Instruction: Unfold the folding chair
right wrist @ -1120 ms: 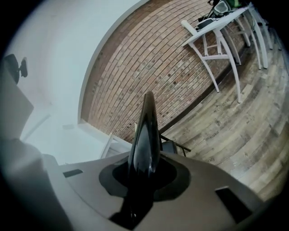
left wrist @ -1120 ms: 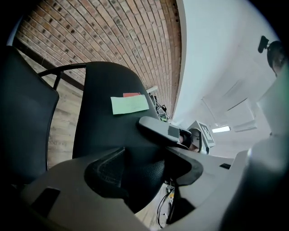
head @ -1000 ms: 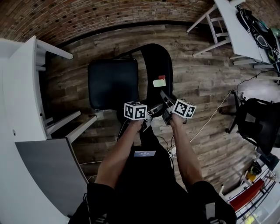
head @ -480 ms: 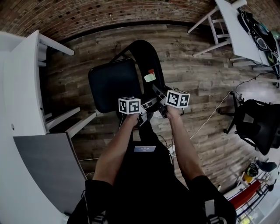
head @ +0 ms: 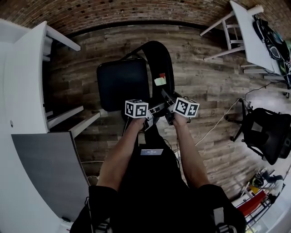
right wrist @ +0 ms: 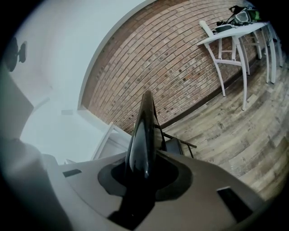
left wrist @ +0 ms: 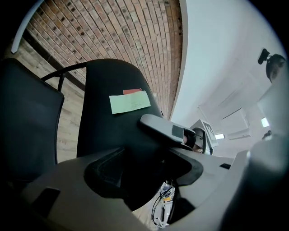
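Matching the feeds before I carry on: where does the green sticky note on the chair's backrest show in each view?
Head view: green note at centre, on the black backrest.
Left gripper view: the note sits upper centre, on the backrest's face.
Right gripper view: not in it; the backrest shows edge-on.
Shared landmark: the brick wall, in all three views.

R gripper (head: 167, 104) jaws mid-opening, wider now (backrest (head: 158, 57) between)

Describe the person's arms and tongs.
Black short sleeves over bare forearms. The left tongs and right tongs are grey plastic, each topped by a white cube with black square markers. The right jaws are opening, with the chair backrest edge between them.
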Action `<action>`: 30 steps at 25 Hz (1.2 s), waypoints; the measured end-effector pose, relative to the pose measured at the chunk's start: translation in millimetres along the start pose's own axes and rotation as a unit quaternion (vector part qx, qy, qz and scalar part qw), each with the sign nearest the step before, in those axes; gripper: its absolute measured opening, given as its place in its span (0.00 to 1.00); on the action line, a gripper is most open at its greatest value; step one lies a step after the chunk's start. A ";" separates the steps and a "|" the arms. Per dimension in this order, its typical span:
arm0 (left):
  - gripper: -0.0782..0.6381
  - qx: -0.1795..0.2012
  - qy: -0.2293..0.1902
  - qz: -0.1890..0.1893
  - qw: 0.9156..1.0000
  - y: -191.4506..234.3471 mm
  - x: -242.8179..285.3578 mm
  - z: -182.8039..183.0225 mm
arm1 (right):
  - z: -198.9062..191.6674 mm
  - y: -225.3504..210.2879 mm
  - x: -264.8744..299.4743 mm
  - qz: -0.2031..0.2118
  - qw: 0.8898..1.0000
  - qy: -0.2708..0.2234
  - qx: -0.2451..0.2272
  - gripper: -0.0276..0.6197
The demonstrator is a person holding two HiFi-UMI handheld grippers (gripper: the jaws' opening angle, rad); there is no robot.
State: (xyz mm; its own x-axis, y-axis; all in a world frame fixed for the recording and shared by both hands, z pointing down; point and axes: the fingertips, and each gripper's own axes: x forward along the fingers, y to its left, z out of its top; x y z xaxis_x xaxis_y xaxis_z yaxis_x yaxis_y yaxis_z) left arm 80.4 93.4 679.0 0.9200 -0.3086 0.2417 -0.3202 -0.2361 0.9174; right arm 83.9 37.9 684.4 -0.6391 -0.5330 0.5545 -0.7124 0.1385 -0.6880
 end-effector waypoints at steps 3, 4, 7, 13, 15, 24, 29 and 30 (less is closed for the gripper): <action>0.52 0.002 0.005 -0.006 1.000 0.1 -0.2 -3.6 | -2.1 -2.5 -3.2 -0.004 1.000 -0.011 0.012 0.19; 0.52 0.001 0.003 -0.006 1.000 0.6 0.1 -3.3 | -2.1 -3.7 -3.1 -0.004 1.000 -0.012 0.015 0.19; 0.52 -0.021 -0.003 -0.019 1.000 1.1 4.3 -0.7 | 3.2 -7.6 -2.9 0.000 1.000 -0.013 0.019 0.19; 0.52 -0.058 0.000 -0.028 0.998 1.9 5.0 -2.3 | -0.2 -8.8 -3.2 0.014 0.999 -0.010 0.028 0.20; 0.52 -0.059 0.002 -0.025 0.998 2.5 4.6 -2.6 | -0.7 -6.7 -3.2 0.021 0.999 -0.009 0.032 0.21; 0.52 -0.061 0.017 -0.016 0.998 4.2 6.0 0.0 | 2.2 -4.2 -0.3 0.033 0.999 -0.015 0.034 0.23; 0.52 -0.064 0.006 -0.007 0.998 3.1 6.6 -1.7 | 1.1 -4.1 -1.9 0.039 0.999 -0.017 0.033 0.24; 0.52 -0.064 0.004 -0.005 0.998 3.3 6.5 -1.9 | 0.6 -4.1 -1.9 0.040 0.998 -0.017 0.034 0.24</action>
State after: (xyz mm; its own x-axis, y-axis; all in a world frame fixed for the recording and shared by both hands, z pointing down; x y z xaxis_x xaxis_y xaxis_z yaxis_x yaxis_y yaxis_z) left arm 85.8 92.4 684.1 0.9249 -0.2994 0.2344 -0.2803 -0.1201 0.9524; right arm 88.1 37.9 685.9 -0.6826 -0.5505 0.4807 -0.6371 0.1261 -0.7604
